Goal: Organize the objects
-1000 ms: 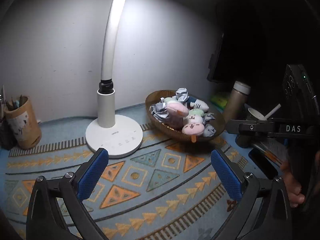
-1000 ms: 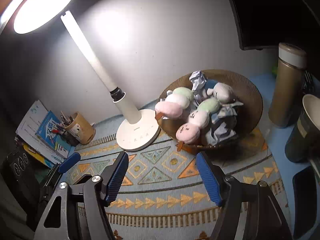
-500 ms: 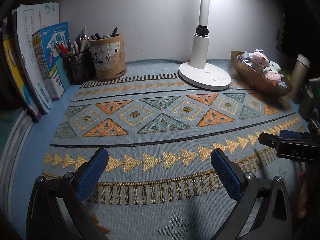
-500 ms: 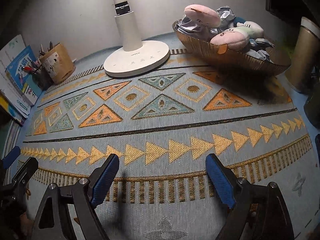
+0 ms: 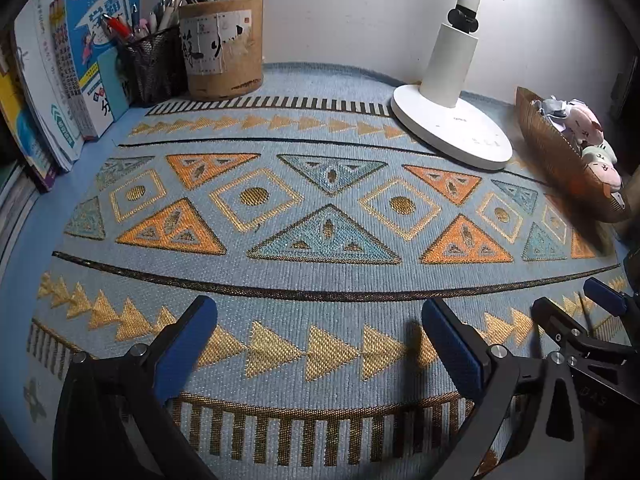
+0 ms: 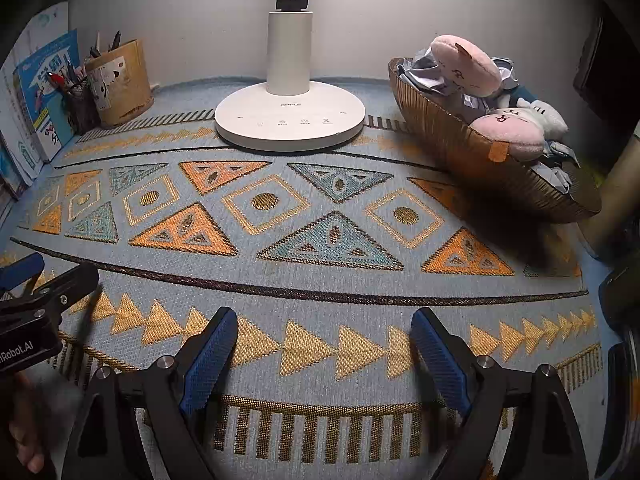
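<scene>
A woven brown basket [image 6: 472,152] at the right of the patterned mat [image 6: 320,216] holds several pink, green and white plush toys [image 6: 468,64] and crumpled paper. It also shows in the left wrist view [image 5: 552,148]. My left gripper [image 5: 320,340] is open and empty, low over the mat's front edge. My right gripper [image 6: 324,344] is open and empty, low over the front edge beside it. Each gripper shows at the edge of the other's view.
A white desk lamp base [image 6: 290,120] stands at the back middle. A brown pen cup [image 5: 222,44], a black mesh pen holder [image 5: 154,64] and upright books [image 5: 80,64] stand at the back left. A tall bottle [image 6: 616,196] stands right of the basket.
Both grippers have come down from high above the basket to low over the mat's front edge. The left view has swung left to the pen cups. Both stay open.
</scene>
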The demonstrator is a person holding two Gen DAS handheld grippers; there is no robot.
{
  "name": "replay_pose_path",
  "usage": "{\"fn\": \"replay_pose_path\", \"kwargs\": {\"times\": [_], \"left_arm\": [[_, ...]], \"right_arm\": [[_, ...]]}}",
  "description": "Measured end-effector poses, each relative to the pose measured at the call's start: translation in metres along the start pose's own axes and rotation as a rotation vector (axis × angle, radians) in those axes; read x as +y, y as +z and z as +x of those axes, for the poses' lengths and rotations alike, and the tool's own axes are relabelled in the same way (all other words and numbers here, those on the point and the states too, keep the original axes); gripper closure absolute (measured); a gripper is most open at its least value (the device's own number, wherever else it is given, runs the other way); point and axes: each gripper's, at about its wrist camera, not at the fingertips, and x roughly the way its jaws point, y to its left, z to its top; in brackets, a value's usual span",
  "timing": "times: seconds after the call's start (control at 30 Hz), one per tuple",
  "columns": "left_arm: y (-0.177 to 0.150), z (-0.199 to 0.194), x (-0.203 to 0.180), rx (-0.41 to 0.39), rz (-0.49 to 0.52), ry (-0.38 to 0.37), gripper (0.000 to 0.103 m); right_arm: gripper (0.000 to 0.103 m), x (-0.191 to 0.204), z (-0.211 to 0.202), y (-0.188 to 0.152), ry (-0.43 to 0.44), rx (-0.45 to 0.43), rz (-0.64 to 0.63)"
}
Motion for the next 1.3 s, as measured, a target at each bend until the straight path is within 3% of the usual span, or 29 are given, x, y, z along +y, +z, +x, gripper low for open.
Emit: {"fn": "replay_pose_path", "kwargs": {"times": [0.13, 0.47, 0.57, 1.3], "left_arm": [[-0.003, 0.001, -0.008, -0.002, 0.049, 0.036, 0.001], [0.009, 0.006, -0.008, -0.001, 0.047, 0.038, 0.001], [0.011, 0.008, -0.008, 0.001, 0.050, 0.041, 0.001], [0.009, 0.009, -0.007, 0.000, 0.054, 0.038, 0.000]], "right_arm": [[0.003, -0.007, 0.007, 0.002, 0.043, 0.017, 0.048], [0.003, -0.001, 0.010, 0.012, 0.089, 0.006, 0.046], [0.002, 0.004, 0.016, 0.015, 0.057, 0.014, 0.012], [0.000, 0.000, 0.011, 0.005, 0.055, -0.024, 0.028]]}}
